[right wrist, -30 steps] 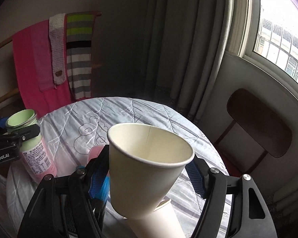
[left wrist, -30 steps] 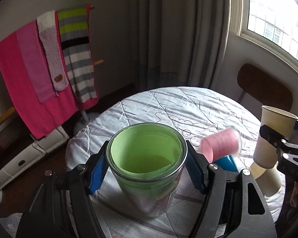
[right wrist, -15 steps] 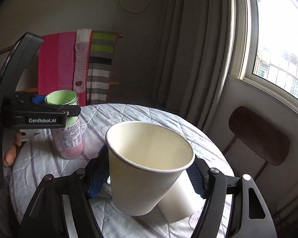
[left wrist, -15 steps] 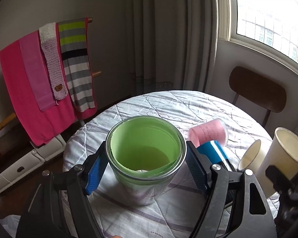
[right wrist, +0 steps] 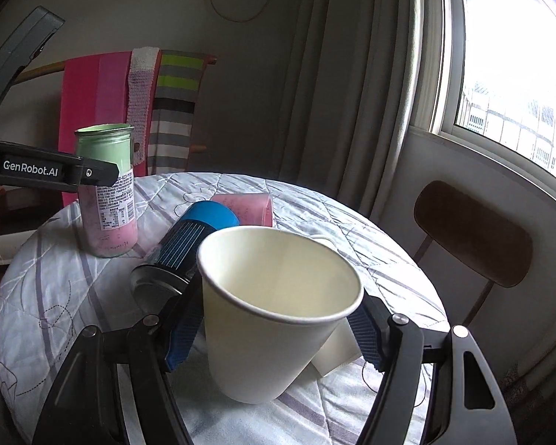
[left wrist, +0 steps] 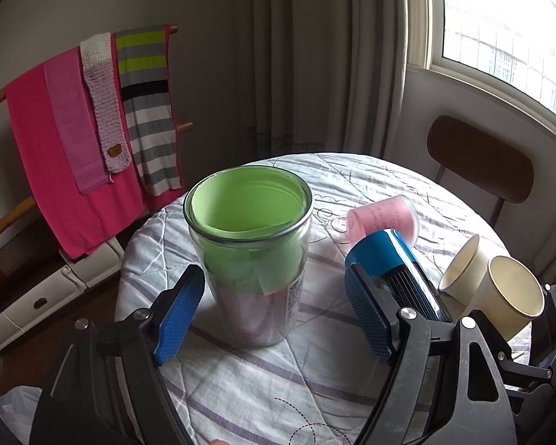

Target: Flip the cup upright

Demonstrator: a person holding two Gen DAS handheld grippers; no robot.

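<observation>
A glass jar with a green and pink paper lining [left wrist: 250,256] stands upright on the round table [left wrist: 241,382]; it also shows in the right wrist view [right wrist: 107,193]. My left gripper [left wrist: 274,315] is open, its blue pads apart from the jar on both sides. A cream paper cup [right wrist: 274,311] stands upright on the table between the pads of my right gripper [right wrist: 274,337], which is open; the cup also shows in the left wrist view [left wrist: 515,296].
A second paper cup [left wrist: 461,270] lies on its side behind the upright one. A blue and black tumbler [right wrist: 189,244] and a pink cup [right wrist: 244,209] lie on their sides mid-table. A brown chair [right wrist: 474,233] stands at the right, a towel rack [left wrist: 92,122] at the left.
Both cups came down onto the table. My left gripper opened and let go of the jar. My right gripper's pads have come apart from the paper cup.
</observation>
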